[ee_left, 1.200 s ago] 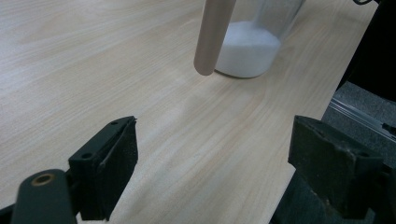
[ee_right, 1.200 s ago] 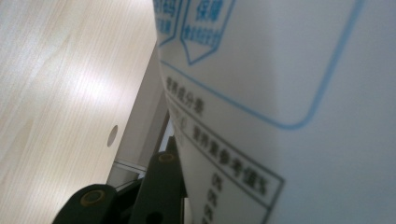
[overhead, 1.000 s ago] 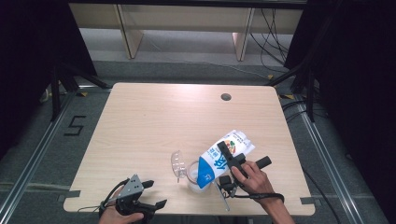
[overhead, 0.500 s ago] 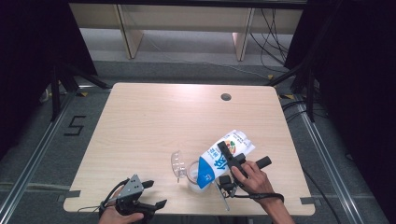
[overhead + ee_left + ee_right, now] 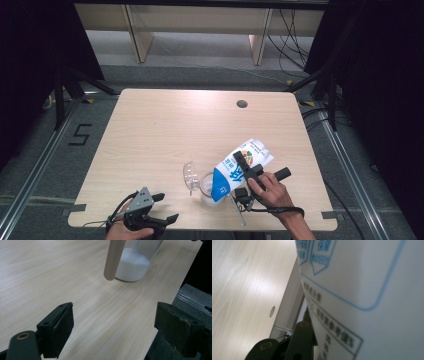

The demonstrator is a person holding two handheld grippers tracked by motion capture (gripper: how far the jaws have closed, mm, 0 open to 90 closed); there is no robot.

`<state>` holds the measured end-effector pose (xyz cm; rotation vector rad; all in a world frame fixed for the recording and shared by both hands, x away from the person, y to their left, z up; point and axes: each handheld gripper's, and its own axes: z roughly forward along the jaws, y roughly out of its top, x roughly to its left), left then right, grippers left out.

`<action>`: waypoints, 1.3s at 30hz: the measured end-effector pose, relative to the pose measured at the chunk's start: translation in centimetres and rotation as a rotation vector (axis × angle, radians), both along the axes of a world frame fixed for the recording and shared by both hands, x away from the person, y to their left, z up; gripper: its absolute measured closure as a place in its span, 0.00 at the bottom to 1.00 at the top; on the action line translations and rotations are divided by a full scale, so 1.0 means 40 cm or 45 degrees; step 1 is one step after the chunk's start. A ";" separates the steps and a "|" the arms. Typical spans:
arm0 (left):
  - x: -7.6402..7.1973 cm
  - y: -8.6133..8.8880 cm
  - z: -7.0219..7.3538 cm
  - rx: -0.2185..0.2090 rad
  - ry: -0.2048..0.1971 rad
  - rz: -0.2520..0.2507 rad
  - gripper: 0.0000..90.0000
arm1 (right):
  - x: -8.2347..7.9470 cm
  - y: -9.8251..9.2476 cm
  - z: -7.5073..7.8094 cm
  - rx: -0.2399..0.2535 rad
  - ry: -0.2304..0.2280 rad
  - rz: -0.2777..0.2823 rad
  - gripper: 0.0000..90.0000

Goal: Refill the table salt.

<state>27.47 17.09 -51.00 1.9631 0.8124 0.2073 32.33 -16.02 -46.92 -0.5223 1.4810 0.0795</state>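
Note:
My right gripper (image 5: 243, 162) is shut on a white and blue printed bag (image 5: 239, 167), held tilted with its lower end over a clear glass (image 5: 204, 189) near the table's front edge. The glass (image 5: 135, 263) holds white powder at its bottom. A pale stick (image 5: 112, 258) hangs in front of it. In the right gripper view the bag (image 5: 367, 290) is very close, with one black jaw pressed against its lower left side. At the front left corner my left gripper (image 5: 165, 207) rests open, its jaws wide apart over bare wood (image 5: 113, 322).
A clear curved plastic piece (image 5: 189, 174) stands just left of the glass. A thin rod (image 5: 238, 209) lies by the right hand. The wooden table (image 5: 165, 130) has a round hole (image 5: 242, 104) at the back right. Cables and shelf legs lie beyond it.

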 end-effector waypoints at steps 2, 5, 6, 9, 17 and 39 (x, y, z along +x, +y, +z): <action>0.001 0.001 0.000 0.009 -0.002 -0.004 0.17 | -0.001 -0.001 -0.001 0.000 0.006 -0.004 0.86; 0.001 0.002 0.001 0.014 -0.003 -0.009 0.17 | -0.001 0.000 -0.001 0.000 0.002 -0.005 0.86; 0.000 0.000 0.000 0.000 -0.001 -0.002 0.17 | -0.001 0.000 0.000 -0.007 0.004 -0.003 0.87; 0.002 0.003 0.001 0.016 0.001 -0.011 0.17 | -0.001 -0.001 -0.001 -0.003 0.012 -0.007 0.87; 0.001 0.002 0.000 0.013 0.000 -0.010 0.17 | 0.000 -0.003 -0.001 0.010 0.022 -0.014 0.88; 0.001 0.002 0.000 0.014 -0.002 -0.008 0.17 | 0.000 -0.004 0.000 0.020 0.028 -0.022 0.89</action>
